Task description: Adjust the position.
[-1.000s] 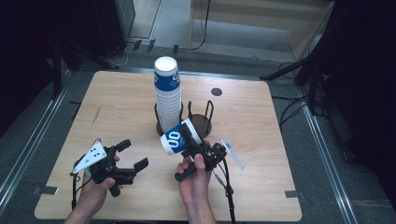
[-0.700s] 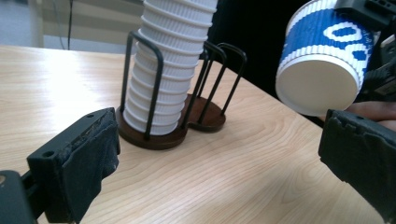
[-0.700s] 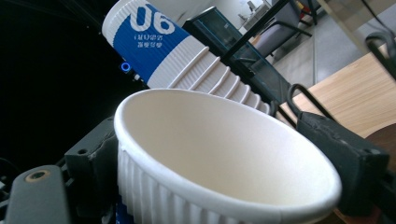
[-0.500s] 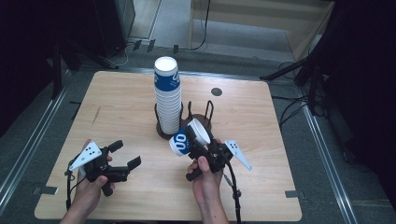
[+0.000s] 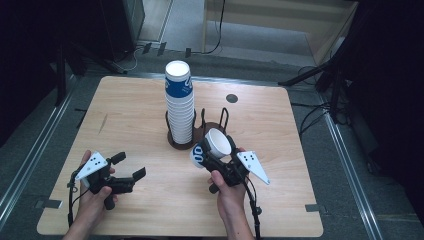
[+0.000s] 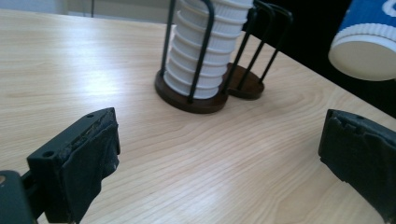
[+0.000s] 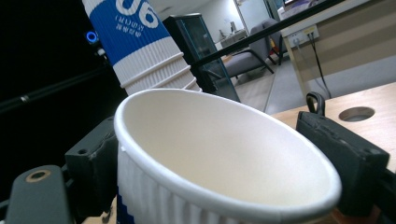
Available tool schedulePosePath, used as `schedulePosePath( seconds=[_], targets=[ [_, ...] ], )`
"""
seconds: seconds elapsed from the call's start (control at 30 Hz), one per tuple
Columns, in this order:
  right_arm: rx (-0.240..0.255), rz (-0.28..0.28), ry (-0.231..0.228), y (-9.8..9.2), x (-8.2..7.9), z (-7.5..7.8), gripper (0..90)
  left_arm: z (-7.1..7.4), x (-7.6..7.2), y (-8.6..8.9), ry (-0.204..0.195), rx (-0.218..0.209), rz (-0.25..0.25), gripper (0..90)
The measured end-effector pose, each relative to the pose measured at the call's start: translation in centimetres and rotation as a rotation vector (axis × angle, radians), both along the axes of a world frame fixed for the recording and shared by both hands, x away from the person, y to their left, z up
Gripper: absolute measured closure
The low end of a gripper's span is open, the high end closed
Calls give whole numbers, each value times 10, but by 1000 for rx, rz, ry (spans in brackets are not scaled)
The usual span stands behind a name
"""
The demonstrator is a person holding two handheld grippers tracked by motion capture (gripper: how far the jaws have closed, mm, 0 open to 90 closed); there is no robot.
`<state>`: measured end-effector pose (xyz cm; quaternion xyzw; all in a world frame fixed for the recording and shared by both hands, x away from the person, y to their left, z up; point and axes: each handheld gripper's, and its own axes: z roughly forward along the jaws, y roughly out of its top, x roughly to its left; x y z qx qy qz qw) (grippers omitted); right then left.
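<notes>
Single cup [image 5: 212, 148] clamped in right gripper [image 5: 220, 159] jaws at frame centre, tilted, probably for stacking; left gripper [image 5: 127, 175] jaws held wide, idle.

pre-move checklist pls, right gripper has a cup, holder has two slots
1. Grip on the paper cup by the right gripper: jaws on both sides of it, ok.
2. Cup attitude: tilted, mouth up and toward the rear, not ok for a straight drop.
3. Second slot of the cup holder: free, ok.
4. Cup stack in the first slot: upright, ok.
5. Left gripper: open, holding nothing, apart from the holder, ok.
6. Cup dented by the grip: cannot tell.
</notes>
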<state>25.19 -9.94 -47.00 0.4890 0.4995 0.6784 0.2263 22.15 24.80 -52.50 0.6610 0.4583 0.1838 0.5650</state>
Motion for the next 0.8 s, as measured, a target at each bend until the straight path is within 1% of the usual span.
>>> schedulePosePath(
  seconds=[0.13, 0.23, 0.4, 0.47, 0.7, 0.73, 0.77, 0.8],
  targets=[
    [-35, -11, -9, 1, 0, 0, 137, -3, 0, 2, 4, 23, 15, 0],
    [-71, -24, -22, 1, 0, -1, 137, -4, 0, 4, 2, 39, 24, 0],
    [-143, -45, -43, 2, 0, -2, 137, -8, 1, 7, 9, 49, 40, 0],
    [-179, -54, -58, 3, 0, -3, 137, -10, 2, 8, 13, 51, 46, 0],
    [-278, -62, -94, 8, -1, -3, 136, -13, 2, 8, 14, 81, 38, 0],
    [-292, -64, -100, 9, -1, -3, 137, -14, 2, 8, 13, 92, 37, 0],
    [-301, -65, -100, 9, -2, -3, 136, -15, 2, 8, 14, 99, 37, 0],
    [-308, -64, -108, 10, -2, -2, 136, -16, 2, 8, 16, 97, 39, 0]
  ],
)
